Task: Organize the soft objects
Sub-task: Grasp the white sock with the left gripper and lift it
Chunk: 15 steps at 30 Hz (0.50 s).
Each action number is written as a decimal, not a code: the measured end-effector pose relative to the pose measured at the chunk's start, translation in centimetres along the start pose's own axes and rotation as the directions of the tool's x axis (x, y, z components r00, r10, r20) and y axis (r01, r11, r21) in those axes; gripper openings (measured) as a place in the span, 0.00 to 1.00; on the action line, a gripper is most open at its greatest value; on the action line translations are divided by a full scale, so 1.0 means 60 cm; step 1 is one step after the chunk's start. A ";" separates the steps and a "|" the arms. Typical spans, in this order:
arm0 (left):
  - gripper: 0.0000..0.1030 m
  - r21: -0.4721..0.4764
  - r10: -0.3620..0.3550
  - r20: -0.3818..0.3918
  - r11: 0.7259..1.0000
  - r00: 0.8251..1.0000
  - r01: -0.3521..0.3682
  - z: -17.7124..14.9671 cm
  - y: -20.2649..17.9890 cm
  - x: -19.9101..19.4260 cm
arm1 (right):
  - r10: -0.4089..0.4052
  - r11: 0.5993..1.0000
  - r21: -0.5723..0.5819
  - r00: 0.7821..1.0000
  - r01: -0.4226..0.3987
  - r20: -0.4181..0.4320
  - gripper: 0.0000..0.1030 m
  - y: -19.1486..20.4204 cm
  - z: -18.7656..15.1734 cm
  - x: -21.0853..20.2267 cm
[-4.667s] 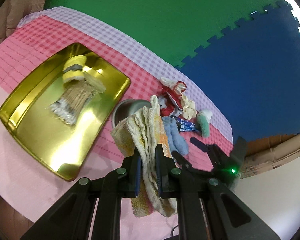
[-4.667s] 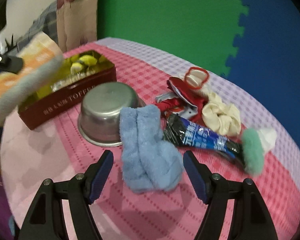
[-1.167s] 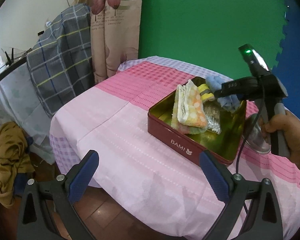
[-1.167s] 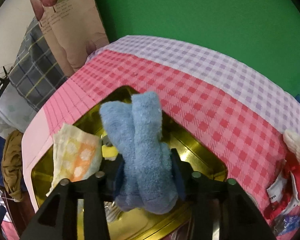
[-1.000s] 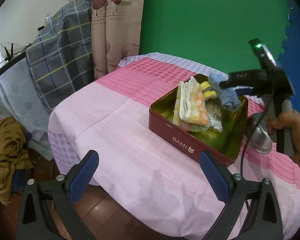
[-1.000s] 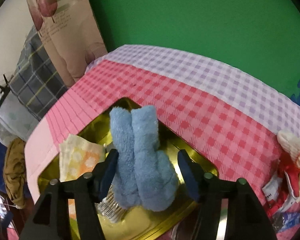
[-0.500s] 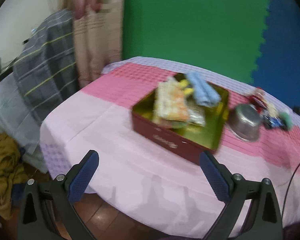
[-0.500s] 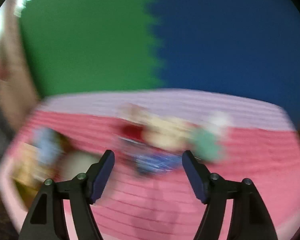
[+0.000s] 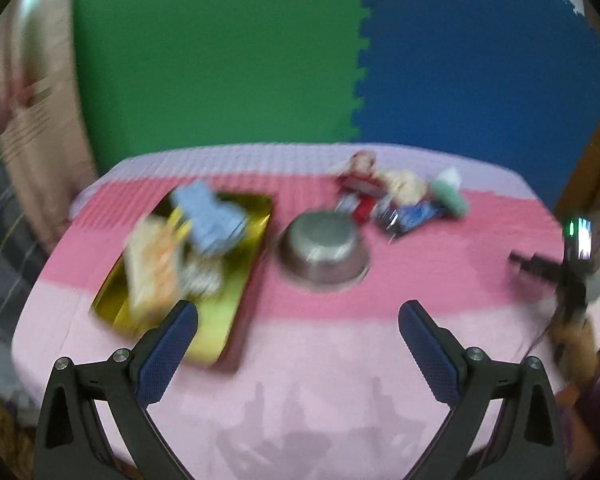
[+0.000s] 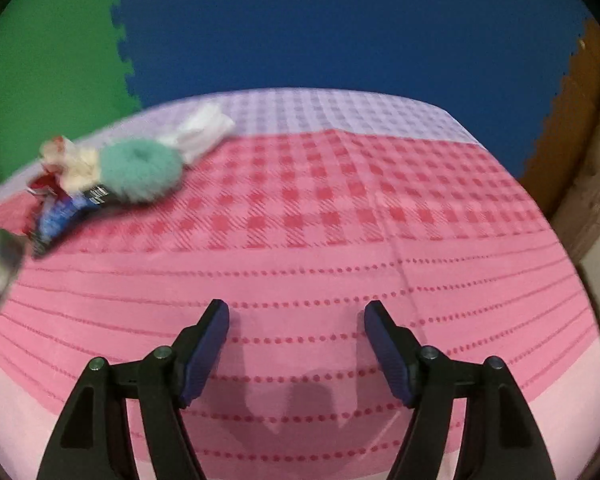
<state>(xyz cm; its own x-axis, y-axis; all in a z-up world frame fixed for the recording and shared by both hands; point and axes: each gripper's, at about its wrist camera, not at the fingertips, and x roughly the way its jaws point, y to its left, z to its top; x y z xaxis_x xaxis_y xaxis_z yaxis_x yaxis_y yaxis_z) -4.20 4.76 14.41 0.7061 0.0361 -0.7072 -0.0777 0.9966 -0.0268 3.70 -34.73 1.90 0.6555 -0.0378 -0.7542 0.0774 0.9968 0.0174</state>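
So the big change from a second ago: the blue rolled towel (image 9: 210, 220) isn't between the right gripper's pads any more, it's lying in the gold tin (image 9: 224, 312) at the far end, partly on top of the yellow-and-orange checked cloth (image 9: 152, 268) that was already in there. The right gripper (image 10: 296, 344) has swung off to the other side of the table and now hangs over bare pink cloth, jaws just opened and standing fairly wide with nothing between them. The left gripper (image 9: 298, 344) is spread wide and empty too, same as it was.

Left to right in the left wrist view (blurry, so take details loosely): the tin with its soft stuff, then the upside-down steel bowl (image 9: 324, 252) just beside it, then the leftover pile at the back of the pink tablecloth (image 9: 300, 380).

That pile shows better from the right wrist camera: a red-and-white fabric thing (image 10: 54, 160), a cream scrunchie (image 10: 80, 168), a dark blue foil packet (image 10: 64, 212), a fluffy mint-green scrunchie (image 10: 140, 170) and a white cloth piece (image 10: 202, 130) tucked behind it, all bunched together and touching.

The towel itself looks soft and terry-like, folded into a double roll, slumped a bit (its exact edges are smeared).
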 end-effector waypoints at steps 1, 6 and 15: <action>0.97 -0.008 -0.035 -0.012 0.999 0.999 0.035 0.035 -0.010 0.023 | 0.026 1.000 -0.007 1.000 -0.026 0.009 0.71 0.001 -0.002 -0.004; 0.97 0.046 -0.176 -0.015 0.983 0.984 0.177 0.174 -0.067 0.146 | 0.081 0.995 -0.057 0.996 -0.082 -0.025 0.72 0.018 -0.006 0.004; 0.97 0.548 -0.093 -0.166 0.819 0.982 0.170 0.265 -0.191 0.358 | 0.164 0.986 -0.017 0.986 -0.164 0.011 0.73 0.004 0.001 -0.011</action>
<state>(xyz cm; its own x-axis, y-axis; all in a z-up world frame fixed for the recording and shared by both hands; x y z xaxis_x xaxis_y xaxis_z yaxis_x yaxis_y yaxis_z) 23.02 -4.71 10.77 0.5835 -0.0698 -0.8091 0.4421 0.8630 0.2444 3.34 -34.44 2.41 0.6673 0.1258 -0.7341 -0.0436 0.9905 0.1301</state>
